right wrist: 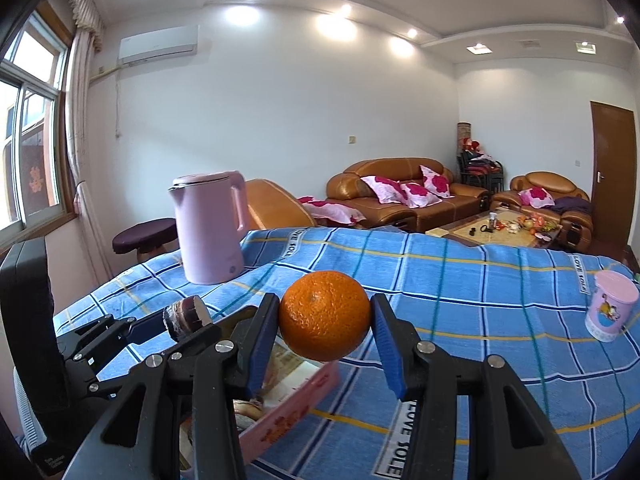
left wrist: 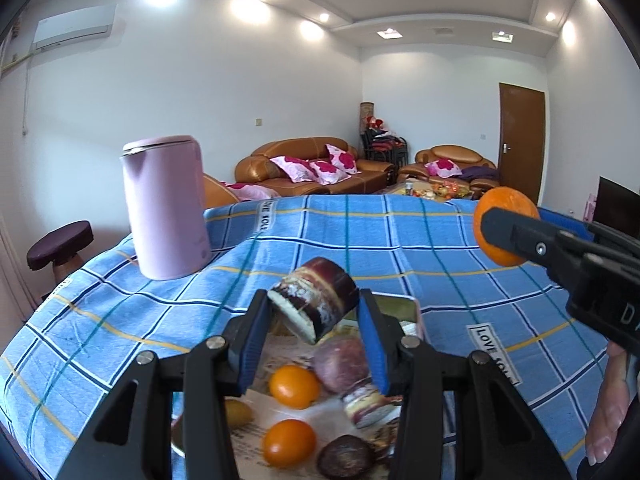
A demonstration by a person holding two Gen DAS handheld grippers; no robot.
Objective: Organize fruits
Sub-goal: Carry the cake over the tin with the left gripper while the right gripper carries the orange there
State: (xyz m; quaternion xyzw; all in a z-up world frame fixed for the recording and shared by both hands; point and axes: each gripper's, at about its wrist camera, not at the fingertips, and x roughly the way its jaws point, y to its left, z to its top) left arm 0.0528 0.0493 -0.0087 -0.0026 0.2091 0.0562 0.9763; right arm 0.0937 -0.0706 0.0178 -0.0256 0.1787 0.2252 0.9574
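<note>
While both hands hover over the blue checked table (right wrist: 460,280), the left gripper (left wrist: 314,312) clamps a purple sugarcane piece (left wrist: 316,300) between its blue pads, lifted above the pink box (right wrist: 288,408). Down in that box lie two oranges (left wrist: 294,386), another cane chunk (left wrist: 368,402) and some dark purple fruit (left wrist: 346,456). Over on the right, the right gripper (right wrist: 325,320) squeezes a whole orange (right wrist: 325,316), held clear of the cloth. A pink kettle (right wrist: 210,228) stands at the far side, a pink cup (right wrist: 610,306) off right.
</note>
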